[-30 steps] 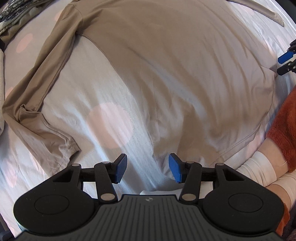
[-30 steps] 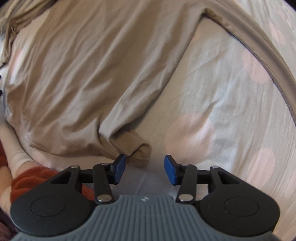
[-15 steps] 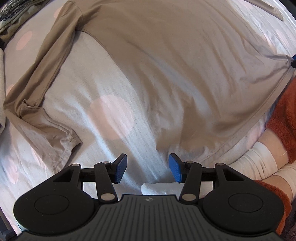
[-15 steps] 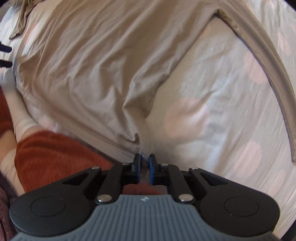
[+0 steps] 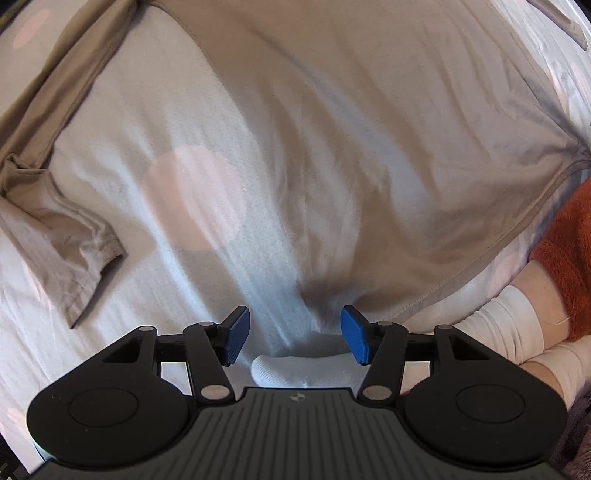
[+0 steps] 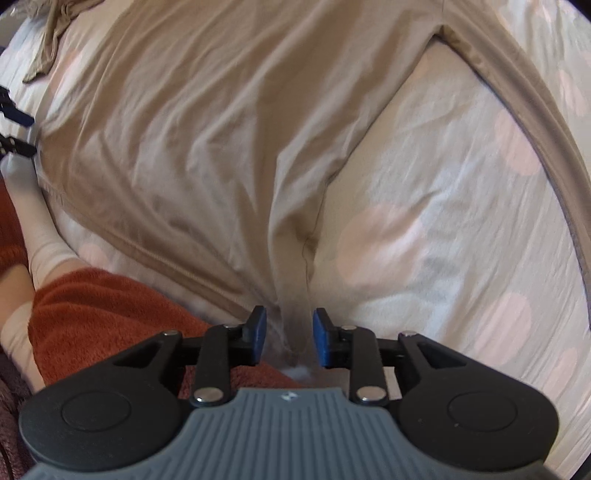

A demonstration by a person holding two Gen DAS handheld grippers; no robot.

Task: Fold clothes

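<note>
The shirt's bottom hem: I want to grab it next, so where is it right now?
In the left wrist view the hem curves along the shirt's near edge, just beyond the left gripper, with the white sock to its right.

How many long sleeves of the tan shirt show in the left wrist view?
2: one sleeve lies at the left with its cuff bent over; the other sleeve barely shows, top right, mostly out of frame.

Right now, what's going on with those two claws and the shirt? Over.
Left gripper opening, nothing pinched. Right gripper opening, tan shirt hem corner between its jaws. Person's white-socked foot near left gripper.
</note>
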